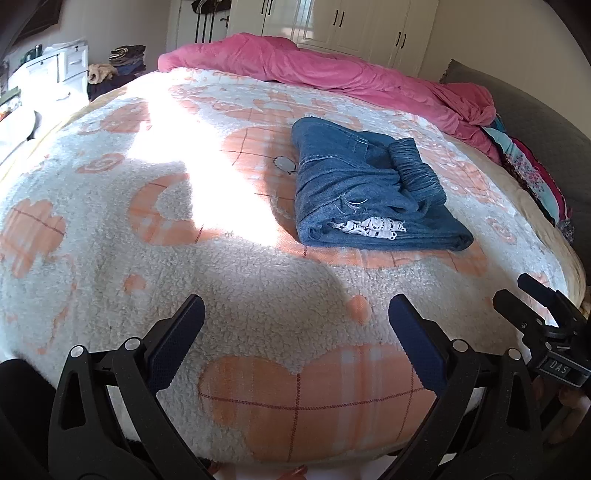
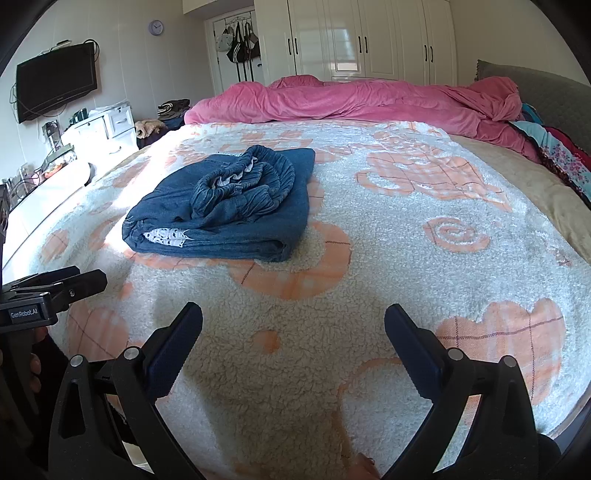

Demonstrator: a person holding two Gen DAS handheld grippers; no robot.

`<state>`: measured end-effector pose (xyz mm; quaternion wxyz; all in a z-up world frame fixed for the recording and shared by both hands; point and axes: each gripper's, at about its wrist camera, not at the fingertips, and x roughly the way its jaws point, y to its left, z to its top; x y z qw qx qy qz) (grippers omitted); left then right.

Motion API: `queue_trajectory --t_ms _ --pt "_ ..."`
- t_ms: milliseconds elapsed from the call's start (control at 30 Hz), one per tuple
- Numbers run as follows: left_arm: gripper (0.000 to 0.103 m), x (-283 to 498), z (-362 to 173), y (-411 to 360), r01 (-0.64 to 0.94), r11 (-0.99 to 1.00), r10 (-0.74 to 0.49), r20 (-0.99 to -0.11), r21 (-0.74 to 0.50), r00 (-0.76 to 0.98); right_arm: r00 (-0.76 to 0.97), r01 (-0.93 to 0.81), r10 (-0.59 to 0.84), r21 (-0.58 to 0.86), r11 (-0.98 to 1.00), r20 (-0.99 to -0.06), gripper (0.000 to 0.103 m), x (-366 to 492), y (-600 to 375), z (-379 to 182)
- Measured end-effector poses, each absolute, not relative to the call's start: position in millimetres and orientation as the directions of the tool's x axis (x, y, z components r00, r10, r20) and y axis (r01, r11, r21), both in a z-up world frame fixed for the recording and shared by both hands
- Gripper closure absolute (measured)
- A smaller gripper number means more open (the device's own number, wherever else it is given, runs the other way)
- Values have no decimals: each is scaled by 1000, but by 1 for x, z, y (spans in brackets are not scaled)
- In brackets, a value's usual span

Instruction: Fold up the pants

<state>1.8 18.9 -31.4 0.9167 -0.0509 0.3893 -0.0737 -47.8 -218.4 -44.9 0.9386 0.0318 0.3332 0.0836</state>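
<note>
One pair of blue denim pants (image 1: 369,192) is seen folded into a compact bundle on the bed (image 1: 110,229), lying on a white fleece blanket (image 2: 369,258) patterned with orange shapes; the elastic waistband (image 2: 251,184) is bunched on top of the bundle, and a white patterned lining (image 2: 166,234) shows at the near fold. No container is made out near the pants; white drawer units (image 2: 118,122) are seen beside the bed, their contents not visible. The left claw (image 1: 295,317) is held wide open above the near edge of the blanket, nothing being gripped or touched between its two dark fingers (image 1: 177,343). The right claw (image 2: 293,321) is likewise spread wide and empty, well short of the pants, with its two fingers (image 2: 173,350) apart over the fleece. In the left wrist view the right claw is glimpsed at the right edge, and in the right wrist view the left claw at the left edge. Two claws and one folded garment are counted. A crumpled pink duvet (image 2: 351,99) lies across the far side of the bed, a stack of colourful fabrics (image 2: 561,151) at the right, a wall television (image 2: 55,81), a round clock (image 2: 155,27) and white wardrobes (image 2: 369,37) behind
</note>
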Motion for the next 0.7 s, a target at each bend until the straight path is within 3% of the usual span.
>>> queue_trajectory --t_ms 700 --pt "9 2 -30 20 80 986 -160 -712 -144 684 762 -136 174 108 985 -623 4 -47 -218 -45"
